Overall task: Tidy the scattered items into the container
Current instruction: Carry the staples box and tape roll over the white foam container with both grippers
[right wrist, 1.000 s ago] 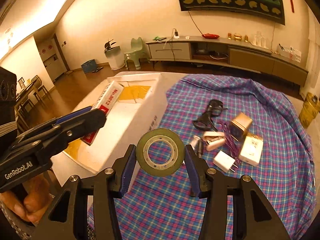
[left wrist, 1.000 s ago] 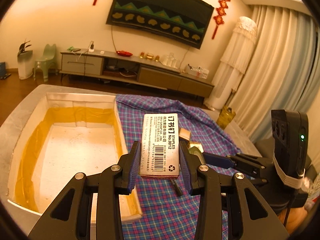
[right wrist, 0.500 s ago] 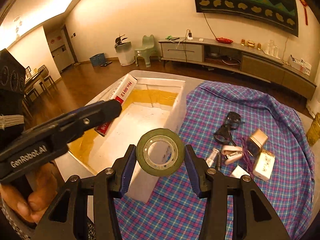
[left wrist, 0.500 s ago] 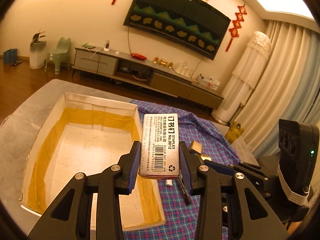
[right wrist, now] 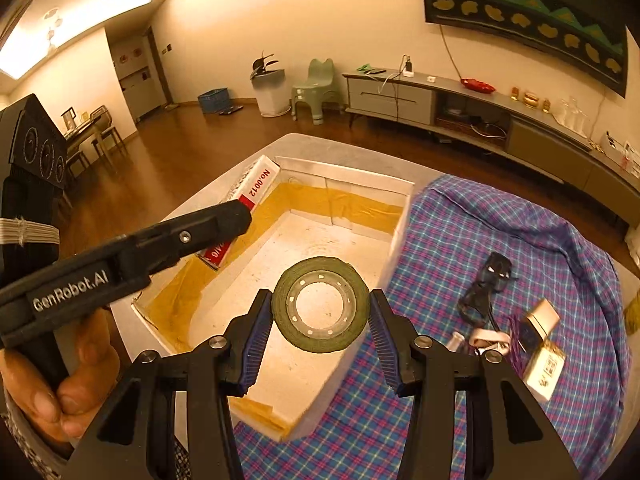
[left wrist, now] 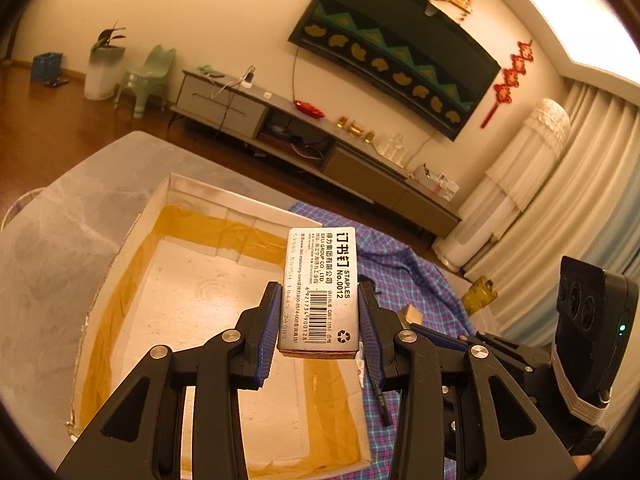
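A warm-lit living room with a wooden floor lies behind: a long low TV cabinet (right wrist: 460,100) runs along the far wall at about 1 o'clock in the right wrist view, under a dark wall hanging (left wrist: 396,60), with a pale green child's chair (right wrist: 316,88) near 12 o'clock. In front stands a grey desk (left wrist: 80,216), its right part covered by a blue and pink checked cloth (right wrist: 500,240).

On the bare left part of the desk sits the container (right wrist: 344,178), a shallow white box lined along its inner walls with yellow tape, its floor bare.

The left tool (left wrist: 318,316) is clamped on a box of staples (left wrist: 320,284), its blue pads pressing both long sides. The box stands upright in the grip, label toward the camera, and hangs above the container's right wall. In the right wrist view the same tool comes in from 9 o'clock, with a hand (right wrist: 60,380) around its handle at 8 o'clock.

The right tool (right wrist: 318,314) is clamped on a roll of dark green tape (right wrist: 320,308), pads touching its outer rim on either side, the hole facing the camera. It hangs over the container's near right corner.

Scattered on the cloth at about 3 o'clock in the right wrist view lie a black cable bundle (right wrist: 488,288), a small tan box (right wrist: 540,318), a white labelled carton (right wrist: 546,368) and some small pale pieces beside them, too blurred to name.
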`<act>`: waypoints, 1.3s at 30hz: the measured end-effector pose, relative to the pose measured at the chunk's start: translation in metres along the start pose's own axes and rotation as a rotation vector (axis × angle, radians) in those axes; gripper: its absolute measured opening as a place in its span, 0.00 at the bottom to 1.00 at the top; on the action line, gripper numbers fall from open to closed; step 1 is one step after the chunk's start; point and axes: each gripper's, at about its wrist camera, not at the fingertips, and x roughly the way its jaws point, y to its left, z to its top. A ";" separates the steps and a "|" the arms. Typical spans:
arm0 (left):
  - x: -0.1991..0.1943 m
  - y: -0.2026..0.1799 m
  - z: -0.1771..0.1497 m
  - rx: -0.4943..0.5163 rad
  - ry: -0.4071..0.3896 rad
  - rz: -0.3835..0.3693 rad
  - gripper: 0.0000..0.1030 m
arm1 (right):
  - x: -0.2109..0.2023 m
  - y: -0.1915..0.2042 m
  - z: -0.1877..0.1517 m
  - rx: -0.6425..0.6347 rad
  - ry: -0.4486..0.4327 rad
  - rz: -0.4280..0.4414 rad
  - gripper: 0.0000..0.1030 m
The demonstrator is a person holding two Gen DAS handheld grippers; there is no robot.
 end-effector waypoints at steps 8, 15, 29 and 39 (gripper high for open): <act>0.012 0.019 0.015 -0.034 0.003 0.029 0.38 | 0.030 0.006 0.020 -0.048 0.036 0.006 0.48; 0.036 0.042 0.028 -0.096 0.032 0.060 0.38 | 0.058 0.009 0.033 -0.088 0.075 -0.002 0.48; 0.094 0.071 0.034 -0.174 0.125 0.146 0.38 | 0.122 -0.001 0.059 -0.162 0.176 -0.042 0.48; 0.126 0.081 0.031 -0.208 0.193 0.207 0.38 | 0.159 -0.008 0.073 -0.199 0.278 -0.043 0.48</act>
